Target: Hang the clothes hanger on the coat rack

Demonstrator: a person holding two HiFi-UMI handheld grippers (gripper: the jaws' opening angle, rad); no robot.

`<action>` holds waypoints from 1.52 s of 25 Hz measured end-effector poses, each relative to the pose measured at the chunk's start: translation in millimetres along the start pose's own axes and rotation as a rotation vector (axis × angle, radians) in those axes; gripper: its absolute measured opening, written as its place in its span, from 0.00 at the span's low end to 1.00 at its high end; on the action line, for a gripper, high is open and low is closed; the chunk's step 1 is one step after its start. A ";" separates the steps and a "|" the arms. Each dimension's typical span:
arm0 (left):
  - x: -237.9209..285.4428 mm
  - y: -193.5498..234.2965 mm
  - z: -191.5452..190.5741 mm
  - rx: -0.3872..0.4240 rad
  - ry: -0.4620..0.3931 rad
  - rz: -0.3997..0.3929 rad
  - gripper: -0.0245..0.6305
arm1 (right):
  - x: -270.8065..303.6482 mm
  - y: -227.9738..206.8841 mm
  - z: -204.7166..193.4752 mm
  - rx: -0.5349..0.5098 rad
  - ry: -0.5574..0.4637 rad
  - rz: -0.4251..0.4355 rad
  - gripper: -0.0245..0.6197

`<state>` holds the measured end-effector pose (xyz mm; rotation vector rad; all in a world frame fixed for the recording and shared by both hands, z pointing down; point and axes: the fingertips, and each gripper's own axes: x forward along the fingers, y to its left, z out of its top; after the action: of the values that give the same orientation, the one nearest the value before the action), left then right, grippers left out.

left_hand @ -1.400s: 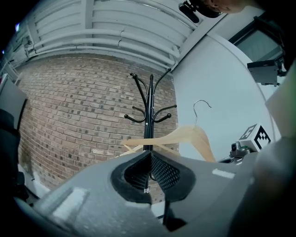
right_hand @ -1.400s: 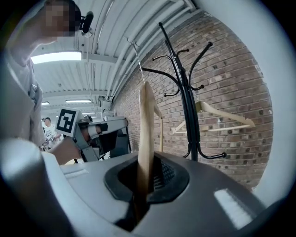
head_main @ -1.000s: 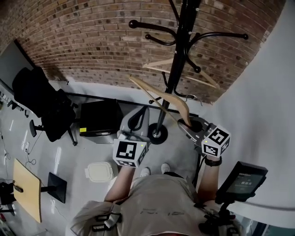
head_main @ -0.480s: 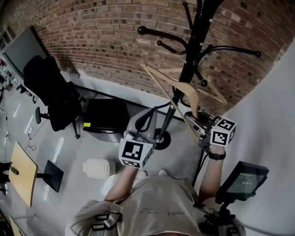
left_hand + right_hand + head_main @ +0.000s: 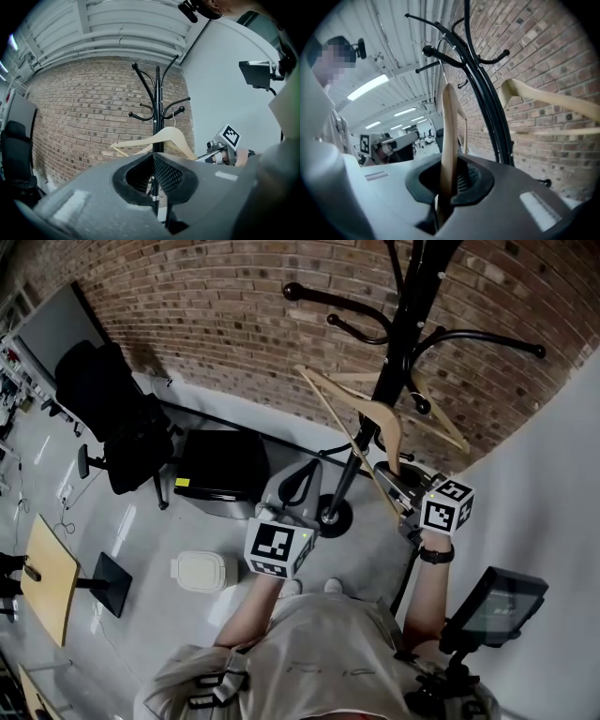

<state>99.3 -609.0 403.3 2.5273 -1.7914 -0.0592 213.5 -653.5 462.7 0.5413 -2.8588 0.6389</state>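
A light wooden clothes hanger (image 5: 368, 412) is clamped by one arm in my right gripper (image 5: 386, 472), which is shut on it. It rises between the jaws in the right gripper view, the hanger (image 5: 449, 126) standing close beside the black coat rack (image 5: 486, 105). The rack's pole (image 5: 405, 352) and curved pegs stand against the brick wall. A second wooden hanger (image 5: 446, 425) hangs on the rack. My left gripper (image 5: 292, 486) is shut on nothing, held level to the left of the rack base. In the left gripper view the hanger (image 5: 171, 137) is in front of the rack (image 5: 157, 108).
A black office chair (image 5: 112, 418) and a black case (image 5: 220, 474) stand at the left by the brick wall. A white container (image 5: 202, 570) and a wooden-topped stand (image 5: 47, 587) are on the floor. A screen on a stand (image 5: 492, 606) is by the white wall at right.
My right gripper has carried the hanger rightward toward the rack's pole and rolled it more upright. The left gripper has barely moved.
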 end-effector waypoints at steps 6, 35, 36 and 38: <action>-2.1 -5.6 -15.3 -0.013 0.033 -0.024 0.04 | -13.7 -24.4 -8.3 -0.155 -0.028 -0.274 0.12; -96.3 7.1 -37.7 -0.005 0.106 -0.120 0.04 | -93.2 103.2 -22.8 -0.325 -0.425 -0.927 0.04; -102.0 5.1 -38.9 -0.007 0.105 -0.116 0.04 | -88.3 112.5 -32.0 -0.309 -0.416 -0.899 0.04; -115.4 -2.8 -38.1 -0.009 0.091 -0.103 0.04 | -80.2 133.0 -46.0 -0.305 -0.397 -0.834 0.04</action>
<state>65.9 -498.7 441.9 2.5695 -1.6251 0.0432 240.2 -496.3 434.7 1.7964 -2.5724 -0.0580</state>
